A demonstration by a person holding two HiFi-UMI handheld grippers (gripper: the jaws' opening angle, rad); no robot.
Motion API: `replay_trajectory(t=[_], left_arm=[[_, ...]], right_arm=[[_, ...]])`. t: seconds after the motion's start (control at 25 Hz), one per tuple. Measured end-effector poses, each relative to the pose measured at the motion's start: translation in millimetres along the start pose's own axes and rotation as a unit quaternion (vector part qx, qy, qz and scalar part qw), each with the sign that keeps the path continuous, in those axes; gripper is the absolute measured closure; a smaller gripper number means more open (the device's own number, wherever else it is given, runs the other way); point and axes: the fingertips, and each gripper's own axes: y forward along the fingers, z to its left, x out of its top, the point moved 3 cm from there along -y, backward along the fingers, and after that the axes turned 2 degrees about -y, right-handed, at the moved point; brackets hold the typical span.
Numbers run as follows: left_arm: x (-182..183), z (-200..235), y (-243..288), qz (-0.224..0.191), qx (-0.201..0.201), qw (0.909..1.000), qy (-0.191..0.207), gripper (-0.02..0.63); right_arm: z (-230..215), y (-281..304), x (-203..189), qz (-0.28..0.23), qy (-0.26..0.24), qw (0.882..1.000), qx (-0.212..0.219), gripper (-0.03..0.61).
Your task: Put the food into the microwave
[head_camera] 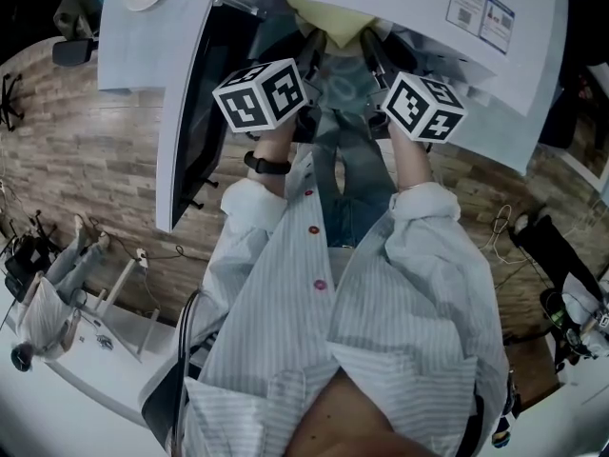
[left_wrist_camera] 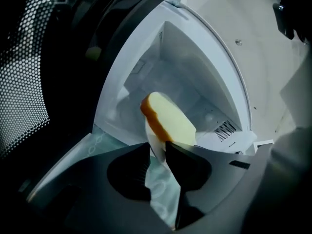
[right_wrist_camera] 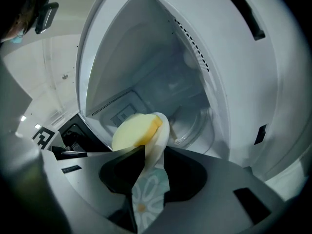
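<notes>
A: Left tongs (left_wrist_camera: pixel 157 149) and right tongs (right_wrist_camera: pixel 154 152) each clamp the plate (right_wrist_camera: pixel 148 194) rim. The bread slice (left_wrist_camera: pixel 168 117) sits on it at the open microwave (right_wrist_camera: pixel 234 82) mouth, not yet set down.

B: Suggest keeping it level, easing onto the turntable (right_wrist_camera: pixel 197 126), centring, then releasing both sides together.

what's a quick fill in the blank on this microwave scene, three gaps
1. The microwave door stands ____.
2. The plate is gripped at its rim by ____ of the two grippers, the left gripper and the right gripper.
3. On the plate lies one pale slice of food, and its crust is coloured ____.

Missing words: open; both; orange
</notes>
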Motion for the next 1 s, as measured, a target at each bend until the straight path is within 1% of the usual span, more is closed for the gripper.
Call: replay_trajectory(t=[0.44,0.8,1.0], left_arm=[[14,2,23,-0.012,0.017,0.9995,0.021,0.517],[21,8,36,-0.011,0.023,0.9993,0.029,0.517],[25,7,42,-0.011,0.022,0.9991,0.035,0.517]], right_arm=[[-11,15,13,-0.020,-0.023,0.999,-0.030,0.451],[-19,27,16,-0.022,-0.026,0.999,-0.040,0.445],[-24,31,18,-0.033,-0.015,0.998,-0.041,0.444]])
